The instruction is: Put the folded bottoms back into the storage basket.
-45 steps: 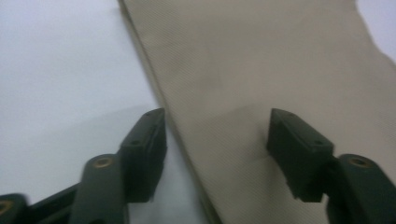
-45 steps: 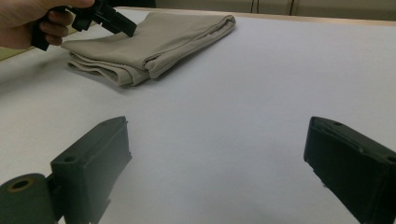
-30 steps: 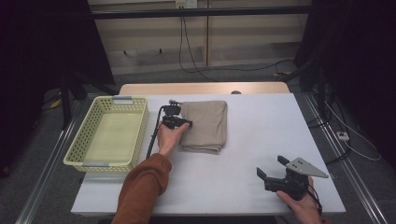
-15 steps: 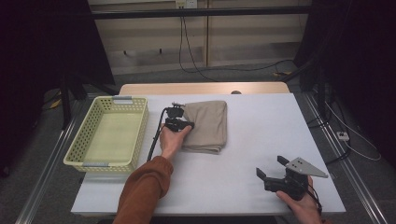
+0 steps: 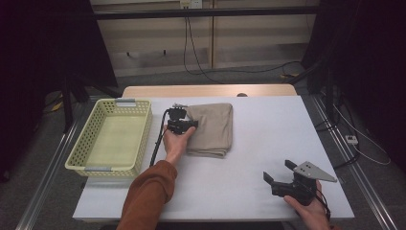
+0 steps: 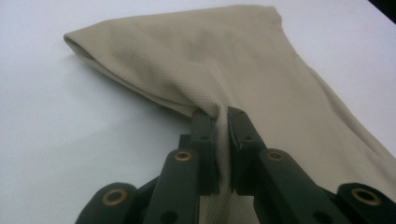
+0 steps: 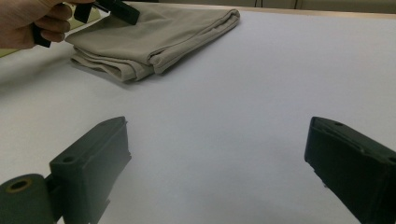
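Note:
A folded beige cloth [image 5: 213, 129] lies on the white table [image 5: 268, 129], left of its middle. My left gripper [image 5: 192, 125] sits at the cloth's left edge. Its jaws have just been closing and now stand shut on a pinched fold of the cloth [image 6: 210, 60], seen between the pads of the left gripper [image 6: 223, 114]. My right gripper [image 5: 278, 171] rests near the table's front right corner, open, with only bare table between the jaws of the right gripper [image 7: 219, 154]. Beyond them lie the cloth [image 7: 154, 32] and the left gripper [image 7: 112, 7].
A yellow-green mesh basket [image 5: 79, 143] stands on the table's left side, close to the left hand. A black cable [image 5: 157, 143] trails from the left gripper along the basket's right wall. The table's far edge meets a wooden ledge [image 5: 210, 90].
The left gripper's jaws have closed on the cloth's left edge, which now bunches up between them. The right gripper has not moved.

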Tool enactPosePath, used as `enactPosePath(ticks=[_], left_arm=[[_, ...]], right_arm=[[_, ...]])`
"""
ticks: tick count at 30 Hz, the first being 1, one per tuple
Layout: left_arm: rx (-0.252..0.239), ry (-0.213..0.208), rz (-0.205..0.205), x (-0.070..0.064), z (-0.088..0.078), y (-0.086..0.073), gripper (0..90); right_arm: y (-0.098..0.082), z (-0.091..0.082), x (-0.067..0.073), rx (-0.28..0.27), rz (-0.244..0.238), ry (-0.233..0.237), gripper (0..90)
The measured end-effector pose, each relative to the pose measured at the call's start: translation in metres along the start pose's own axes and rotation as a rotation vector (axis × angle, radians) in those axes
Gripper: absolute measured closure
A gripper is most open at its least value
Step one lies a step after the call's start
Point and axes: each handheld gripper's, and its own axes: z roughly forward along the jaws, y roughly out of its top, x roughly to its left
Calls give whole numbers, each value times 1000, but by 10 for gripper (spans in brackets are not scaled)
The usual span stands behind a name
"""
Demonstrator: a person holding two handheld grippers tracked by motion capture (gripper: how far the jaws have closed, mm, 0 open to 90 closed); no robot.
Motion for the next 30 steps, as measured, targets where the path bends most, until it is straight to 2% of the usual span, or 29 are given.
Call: enactPosePath(ticks=[4,8,13,20,22,24,30], left_arm=[[-38,-37,-21,0,-5,5,831],[-48,-59,16,-4,-10,12,833],[-65,-50,68,-13,-15,14,834],[-104,-67,85,-19,-25,18,834],[-120,-88,108,-20,-28,20,834],[-130,-82,129,-22,-31,22,834],[-166,-86,138,-25,-45,31,836]], right_arm=[[0,0,-1,-4,3,-6,64],[0,0,-1,-3,4,-5,65],[0,-1,-2,-1,9,-5,66],[0,-2,-1,-4,11,-7,65],[0,-2,-2,-4,10,-7,65],[0,-1,-2,-3,11,-7,65],[0,-1,-2,-1,8,-11,66]])
